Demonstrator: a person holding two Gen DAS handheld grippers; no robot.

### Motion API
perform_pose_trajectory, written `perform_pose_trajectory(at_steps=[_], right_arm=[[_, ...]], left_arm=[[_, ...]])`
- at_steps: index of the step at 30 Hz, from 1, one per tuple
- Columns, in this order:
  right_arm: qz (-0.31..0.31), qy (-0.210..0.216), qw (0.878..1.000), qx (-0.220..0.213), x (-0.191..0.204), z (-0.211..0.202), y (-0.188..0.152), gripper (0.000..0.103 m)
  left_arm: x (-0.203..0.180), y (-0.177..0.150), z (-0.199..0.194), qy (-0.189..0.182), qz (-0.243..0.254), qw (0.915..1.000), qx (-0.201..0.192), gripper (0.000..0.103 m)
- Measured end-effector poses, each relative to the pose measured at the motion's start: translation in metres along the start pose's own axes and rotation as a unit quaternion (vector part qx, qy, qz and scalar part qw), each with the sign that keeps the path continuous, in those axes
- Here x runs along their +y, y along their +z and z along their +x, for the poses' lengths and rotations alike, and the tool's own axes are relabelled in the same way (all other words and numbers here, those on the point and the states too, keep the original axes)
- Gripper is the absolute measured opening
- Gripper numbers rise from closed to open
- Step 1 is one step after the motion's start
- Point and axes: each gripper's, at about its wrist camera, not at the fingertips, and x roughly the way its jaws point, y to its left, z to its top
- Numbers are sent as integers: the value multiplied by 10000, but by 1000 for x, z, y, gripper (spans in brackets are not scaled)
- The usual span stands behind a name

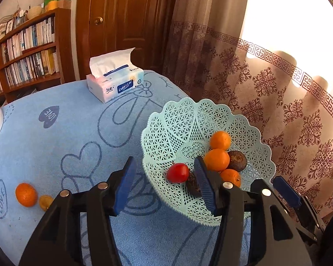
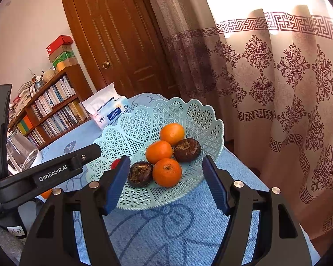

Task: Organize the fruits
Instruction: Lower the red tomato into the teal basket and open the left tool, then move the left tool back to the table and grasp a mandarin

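Note:
A pale blue lattice basket (image 1: 173, 128) (image 2: 131, 130) stands on the blue cloth. It holds three oranges (image 2: 166, 172) (image 1: 217, 159), two dark brown fruits (image 2: 187, 146) (image 1: 237, 161) and a small red fruit (image 1: 177, 172). My left gripper (image 1: 164, 188) is open over the basket's near rim, with the red fruit between its fingers and not held. My right gripper (image 2: 166, 185) is open and empty at the basket's front. An orange (image 1: 26, 194) and a small yellow fruit (image 1: 45, 202) lie on the cloth at left.
A tissue pack (image 1: 115, 80) sits at the table's far side. A glass (image 2: 22, 153) stands at the left. A patterned curtain (image 2: 277, 88) hangs close on the right; a bookshelf (image 1: 28, 53) and a door (image 1: 122, 22) are behind.

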Motion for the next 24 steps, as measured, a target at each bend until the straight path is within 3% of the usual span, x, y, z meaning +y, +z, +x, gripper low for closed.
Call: perform_pose_trajectory(at_steps=[5,10,24], right_arm=[[9,-4,10000,-56,0,-2,0,69],[-21,7,9998,-189,1,-6,0,76],[-378,203,9979,-490,14,-17,-1,81]], left_arm=[[13,0,-5,77,-157,9998,-43,55],[23,-2,-11,204,-270,9994,-82,67],[65,-3,-38,563,-618,9962,-255,67]])
